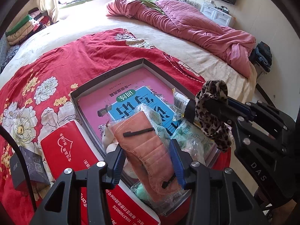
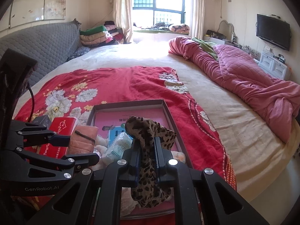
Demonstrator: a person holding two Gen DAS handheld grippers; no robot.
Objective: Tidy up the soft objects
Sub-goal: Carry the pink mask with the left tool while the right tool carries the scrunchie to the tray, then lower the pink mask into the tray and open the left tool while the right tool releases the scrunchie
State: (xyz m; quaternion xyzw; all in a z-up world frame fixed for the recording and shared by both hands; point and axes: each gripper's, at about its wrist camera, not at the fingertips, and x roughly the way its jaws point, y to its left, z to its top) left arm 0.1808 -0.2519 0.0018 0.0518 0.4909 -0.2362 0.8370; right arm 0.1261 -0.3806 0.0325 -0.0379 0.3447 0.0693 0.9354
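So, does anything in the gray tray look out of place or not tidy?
Yes. The pink workbook lies flat, but the packets and a white plush toy are heaped unevenly at the near end of the tray, leaving the far end bare.

Black tongs (image 2: 147,155), blue pads (image 1: 176,159), silver screws
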